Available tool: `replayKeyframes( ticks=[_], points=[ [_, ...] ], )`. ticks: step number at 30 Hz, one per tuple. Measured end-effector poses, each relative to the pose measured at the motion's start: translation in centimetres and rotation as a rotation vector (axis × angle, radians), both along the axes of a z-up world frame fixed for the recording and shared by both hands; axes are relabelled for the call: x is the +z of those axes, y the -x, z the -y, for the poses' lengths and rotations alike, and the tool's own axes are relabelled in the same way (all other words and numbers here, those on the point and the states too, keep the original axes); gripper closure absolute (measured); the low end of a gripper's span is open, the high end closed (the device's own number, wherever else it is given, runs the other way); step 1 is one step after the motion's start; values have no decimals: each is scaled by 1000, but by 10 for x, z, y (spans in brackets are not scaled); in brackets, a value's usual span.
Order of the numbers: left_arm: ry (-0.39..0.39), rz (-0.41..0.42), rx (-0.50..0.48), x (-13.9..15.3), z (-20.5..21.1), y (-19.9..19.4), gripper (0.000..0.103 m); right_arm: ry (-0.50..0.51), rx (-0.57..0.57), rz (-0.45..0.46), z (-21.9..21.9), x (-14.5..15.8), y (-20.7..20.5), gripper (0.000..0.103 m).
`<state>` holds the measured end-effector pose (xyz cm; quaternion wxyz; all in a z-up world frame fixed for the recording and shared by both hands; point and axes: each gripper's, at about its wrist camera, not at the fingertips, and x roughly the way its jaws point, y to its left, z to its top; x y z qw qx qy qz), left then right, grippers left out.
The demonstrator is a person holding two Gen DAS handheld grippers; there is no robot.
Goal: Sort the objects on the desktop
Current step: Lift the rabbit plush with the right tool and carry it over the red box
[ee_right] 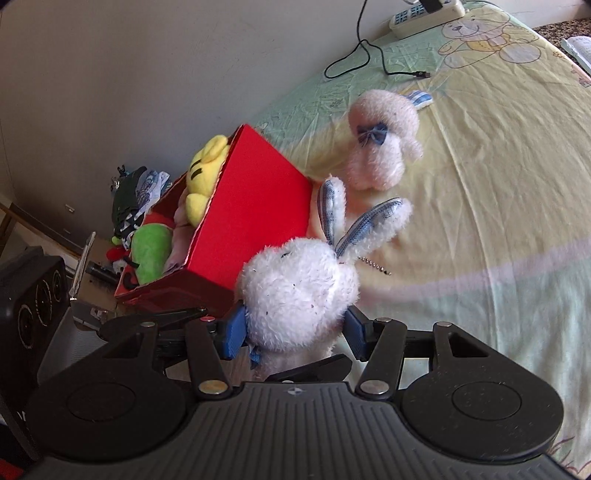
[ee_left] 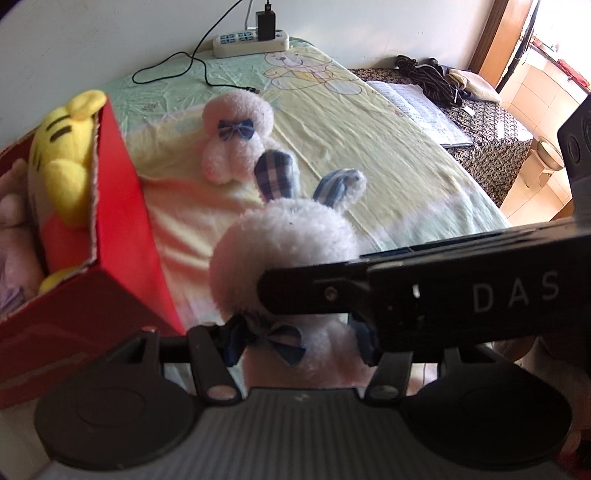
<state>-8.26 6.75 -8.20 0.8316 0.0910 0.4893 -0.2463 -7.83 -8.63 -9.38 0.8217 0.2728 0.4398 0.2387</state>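
White plush rabbit upright — checked ears, beside red box

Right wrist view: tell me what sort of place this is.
Most likely a bedroom at home. The toys lie on a pastel bedsheet printed with a cartoon bear, a white power strip rests on it by the plain wall, and a red cardboard box holds plush toys.

A bed with a pastel green-and-yellow sheet, printed with a cartoon bear, carries everything. At its 12 o'clock edge, against the wall, lies a white power strip, its black cable trailing onto the sheet. A pink plush rabbit lies near the centre, a red box of soft toys at 9 o'clock.
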Motion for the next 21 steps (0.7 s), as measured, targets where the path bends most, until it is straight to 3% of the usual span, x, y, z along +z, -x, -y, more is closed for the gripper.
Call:
replayKeyframes(
  ticks=[13, 21],
  points=[
    [-20, -38, -78, 9, -109, 30, 44, -17, 78, -74, -101, 8, 23, 46],
    [-16, -65, -101, 20, -170, 35, 44, 9, 187, -42, -162, 22, 26, 46]
  ],
)
